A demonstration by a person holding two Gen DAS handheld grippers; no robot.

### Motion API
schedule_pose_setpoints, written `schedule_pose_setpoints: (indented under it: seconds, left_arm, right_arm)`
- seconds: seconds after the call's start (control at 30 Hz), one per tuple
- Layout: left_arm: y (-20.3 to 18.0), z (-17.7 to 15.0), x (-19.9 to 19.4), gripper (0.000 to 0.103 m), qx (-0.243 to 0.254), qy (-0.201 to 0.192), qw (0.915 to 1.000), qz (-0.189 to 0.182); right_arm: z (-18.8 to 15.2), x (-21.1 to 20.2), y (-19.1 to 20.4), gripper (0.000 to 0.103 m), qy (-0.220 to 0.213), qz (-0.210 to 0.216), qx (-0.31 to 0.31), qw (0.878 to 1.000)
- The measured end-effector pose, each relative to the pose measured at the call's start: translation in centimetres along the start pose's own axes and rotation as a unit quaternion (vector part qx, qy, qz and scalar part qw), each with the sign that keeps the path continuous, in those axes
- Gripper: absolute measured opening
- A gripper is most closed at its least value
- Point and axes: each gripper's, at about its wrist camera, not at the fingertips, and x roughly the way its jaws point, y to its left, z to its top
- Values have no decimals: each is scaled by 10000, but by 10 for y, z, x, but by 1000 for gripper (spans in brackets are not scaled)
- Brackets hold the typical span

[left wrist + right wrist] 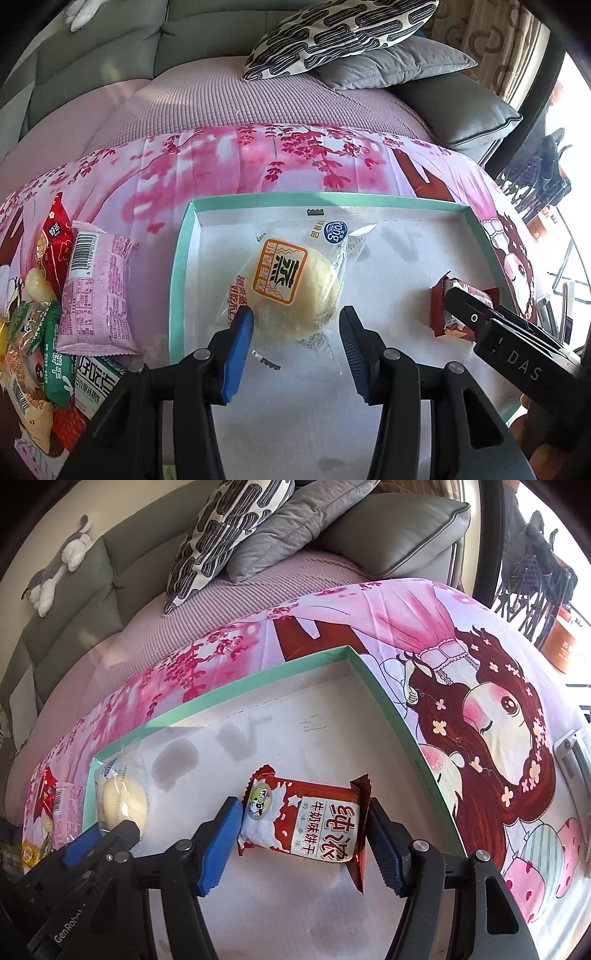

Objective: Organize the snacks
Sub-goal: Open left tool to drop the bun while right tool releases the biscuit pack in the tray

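A shallow white tray with a mint-green rim (183, 258) (388, 701) lies on the pink cloth. A clear-wrapped pale bun (291, 284) (123, 805) lies in it. My left gripper (295, 325) is open, its blue pads (240, 347) on either side of the bun's near edge. A red milk biscuit packet (314, 823) (448, 306) lies in the tray's right part. My right gripper (303, 819) straddles it, the pads touching or nearly touching its ends; I cannot tell whether it grips.
A pile of snack packets (55, 314) lies on the cloth left of the tray, with a pink packet (94, 291) on top. A grey sofa with cushions (343, 40) stands behind. A window and railing are at the right.
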Motion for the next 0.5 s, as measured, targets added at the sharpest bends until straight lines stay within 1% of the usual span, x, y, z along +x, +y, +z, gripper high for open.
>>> schedule_pose_setpoints:
  seconds: [0.27,0.37,0.5]
  left_arm:
    - [0,5,-29,50,-100,-268,9994,-169]
    - [5,7,-38,50,-195,-331,9991,-160]
    - [12,7,-44,50,-334,-377,9987,-108]
  right_arm:
    - [7,-29,5,71,-379,67,-32,9993]
    - [8,-36,6,71,-484,72,-54,9988]
    - [9,-39,6,71,-502,77,-60,9987]
